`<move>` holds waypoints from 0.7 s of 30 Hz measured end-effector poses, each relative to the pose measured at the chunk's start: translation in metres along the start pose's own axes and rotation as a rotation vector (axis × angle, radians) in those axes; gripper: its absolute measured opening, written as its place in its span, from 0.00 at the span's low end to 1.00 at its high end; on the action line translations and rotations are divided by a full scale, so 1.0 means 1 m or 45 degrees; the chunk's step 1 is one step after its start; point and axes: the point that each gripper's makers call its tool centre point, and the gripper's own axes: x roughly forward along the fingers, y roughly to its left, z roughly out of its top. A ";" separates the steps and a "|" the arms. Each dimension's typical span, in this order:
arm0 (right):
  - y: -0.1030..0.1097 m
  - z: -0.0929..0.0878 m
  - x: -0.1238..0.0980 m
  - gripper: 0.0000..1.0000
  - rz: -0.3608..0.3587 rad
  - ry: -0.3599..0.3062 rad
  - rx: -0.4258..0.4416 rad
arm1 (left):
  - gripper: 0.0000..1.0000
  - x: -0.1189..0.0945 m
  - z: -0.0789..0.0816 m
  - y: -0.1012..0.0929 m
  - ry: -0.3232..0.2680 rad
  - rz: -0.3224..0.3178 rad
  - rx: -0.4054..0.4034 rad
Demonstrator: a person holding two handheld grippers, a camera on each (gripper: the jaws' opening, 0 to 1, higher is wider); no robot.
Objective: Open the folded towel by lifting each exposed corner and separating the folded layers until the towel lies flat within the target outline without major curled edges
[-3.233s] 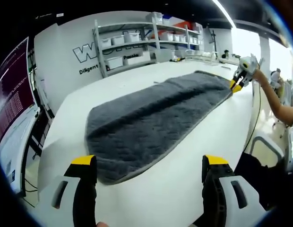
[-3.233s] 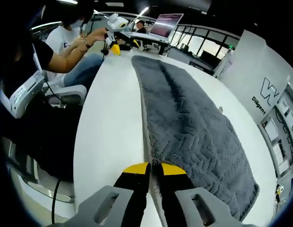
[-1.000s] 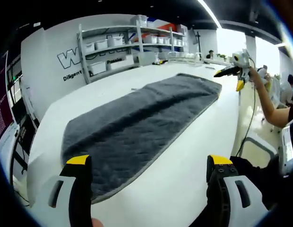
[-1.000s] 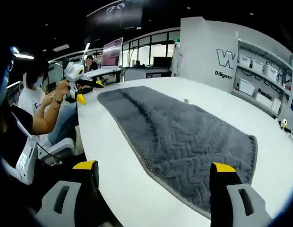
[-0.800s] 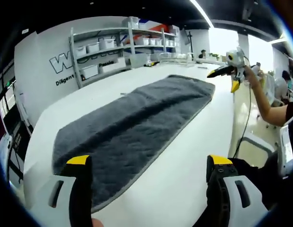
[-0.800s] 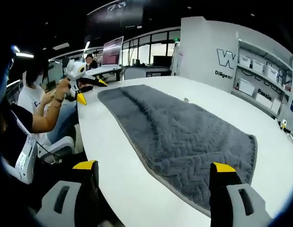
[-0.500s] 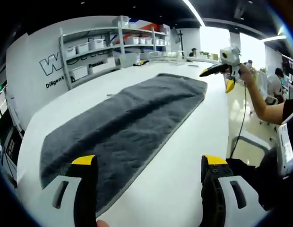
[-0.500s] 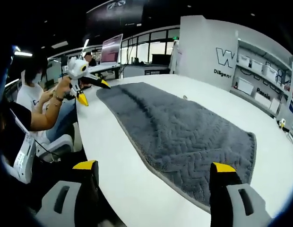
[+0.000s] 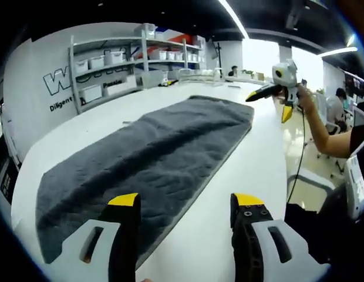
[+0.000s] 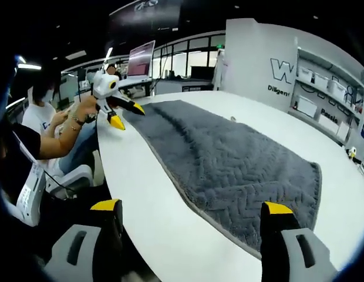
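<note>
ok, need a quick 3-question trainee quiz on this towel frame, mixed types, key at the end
1. True or false: the left gripper is clamped on the grey towel.
2. Multiple choice: in the right gripper view, the right gripper is (A) open, holding nothing; (B) shut on the towel; (C) shut on the table edge.
3. Short answer: what does the towel lie on?

Key
1. False: its jaws stand apart above the towel's near edge.
2. A.
3. The white table, stretched out lengthwise.
</note>
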 end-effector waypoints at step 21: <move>0.004 -0.006 -0.001 0.97 0.002 0.035 -0.038 | 0.28 0.016 -0.012 -0.001 0.001 -0.046 -0.120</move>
